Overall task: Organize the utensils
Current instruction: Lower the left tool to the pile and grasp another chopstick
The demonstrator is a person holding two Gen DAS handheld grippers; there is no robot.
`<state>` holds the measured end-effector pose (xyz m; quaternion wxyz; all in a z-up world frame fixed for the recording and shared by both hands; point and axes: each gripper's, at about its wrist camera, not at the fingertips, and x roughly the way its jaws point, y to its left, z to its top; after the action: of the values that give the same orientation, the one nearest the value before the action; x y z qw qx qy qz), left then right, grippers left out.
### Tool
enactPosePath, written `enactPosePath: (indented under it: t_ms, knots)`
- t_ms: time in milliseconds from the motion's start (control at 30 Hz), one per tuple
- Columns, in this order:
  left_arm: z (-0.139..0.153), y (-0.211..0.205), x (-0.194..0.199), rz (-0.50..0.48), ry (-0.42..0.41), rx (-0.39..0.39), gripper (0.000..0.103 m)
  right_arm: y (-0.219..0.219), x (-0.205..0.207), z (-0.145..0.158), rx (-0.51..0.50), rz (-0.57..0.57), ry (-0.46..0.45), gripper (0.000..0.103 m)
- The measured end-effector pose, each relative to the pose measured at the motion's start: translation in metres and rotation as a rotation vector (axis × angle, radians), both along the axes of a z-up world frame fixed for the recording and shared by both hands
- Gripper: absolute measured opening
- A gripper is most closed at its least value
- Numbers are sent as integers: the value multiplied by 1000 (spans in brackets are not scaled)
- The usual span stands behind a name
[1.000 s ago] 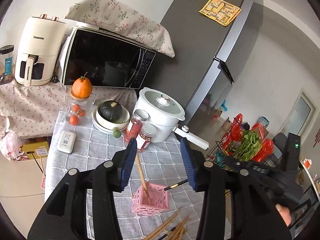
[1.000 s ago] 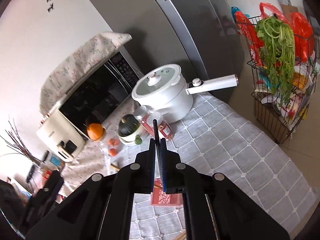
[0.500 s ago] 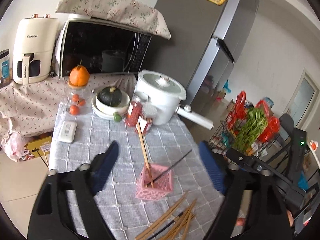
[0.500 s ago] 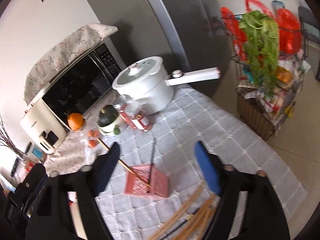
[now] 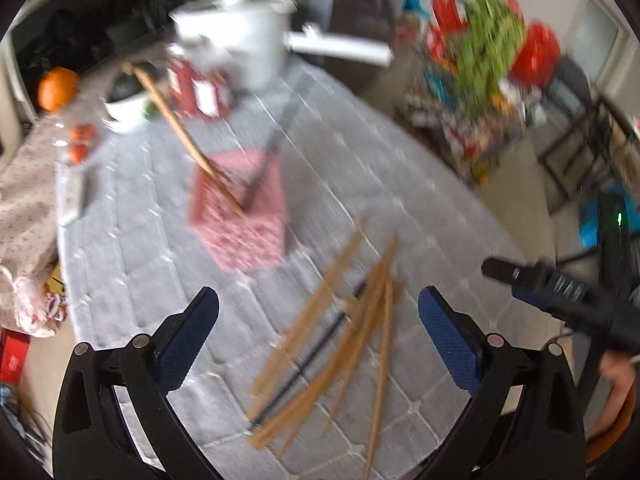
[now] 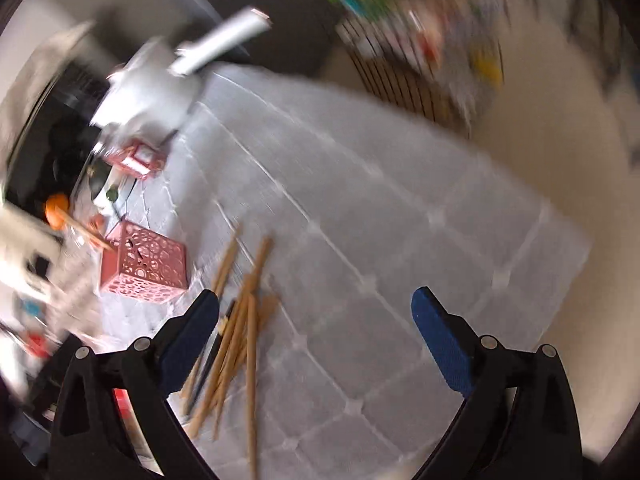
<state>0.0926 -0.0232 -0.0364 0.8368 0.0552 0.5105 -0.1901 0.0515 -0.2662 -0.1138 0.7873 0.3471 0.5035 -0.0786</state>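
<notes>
A pink perforated holder stands on the grey checked cloth. A wooden chopstick and a black chopstick lean inside it. Several loose wooden chopsticks and a black one lie in a pile in front of it. My left gripper hangs just above this pile; its jaws are opening and nothing is between them. In the right wrist view the holder is at the left and the pile lies beside the left finger. My right gripper is over bare cloth, its jaws opening with nothing between them. Both views are blurred.
A white pot with a long handle, red-labelled jars, a bowl and an orange crowd the far end of the table. A wire rack with greens stands beyond the cloth's right edge. A hand shows at the right.
Both grippers have opened wide and dropped toward the table, tilting down. The right one let go of the black chopstick, which now stands in the pink holder. The loose pile is now close.
</notes>
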Motion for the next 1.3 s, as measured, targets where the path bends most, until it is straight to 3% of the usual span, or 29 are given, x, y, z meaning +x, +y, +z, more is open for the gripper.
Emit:
enactPosePath:
  t_ms: [67, 233, 400, 533, 600, 633, 733, 800, 967, 1167, 1267, 1300]
  knots:
    - [-14, -14, 3, -26, 50, -4, 96, -14, -6, -12, 80, -34, 31, 94]
    - [-45, -56, 27, -58, 137, -3, 92, -27, -19, -16, 144, -91, 46, 94]
    - [-83, -93, 53, -97, 199, 74, 57, -40, -29, -19, 224, -123, 52, 94]
    - [-106, -110, 67, -98, 234, 103, 48, -53, -35, -21, 266, -134, 53, 94]
    - [-114, -117, 69, -115, 235, 138, 35, -56, -35, -21, 291, -132, 50, 94]
    - [-117, -120, 69, -123, 230, 161, 34, -55, -35, -21, 300, -127, 48, 94]
    - [-114, -123, 67, -132, 185, 203, 11, -49, -32, -21, 306, -92, 53, 94]
    - [-110, -116, 66, -122, 161, 200, 6, -42, -30, -21, 302, -69, 58, 94]
    - [-79, -86, 50, -96, 92, 133, 6, -16, -19, -27, 254, 13, 89, 94]
    - [-21, -41, 5, -80, -30, 49, 6, 35, 2, -39, 179, 147, 144, 94]
    - [1, -22, -11, -61, -84, 22, 6, 55, 13, -44, 122, 174, 161, 86]
    - [10, -13, -17, -54, -106, 11, 6, 63, 18, -45, 99, 188, 166, 79]
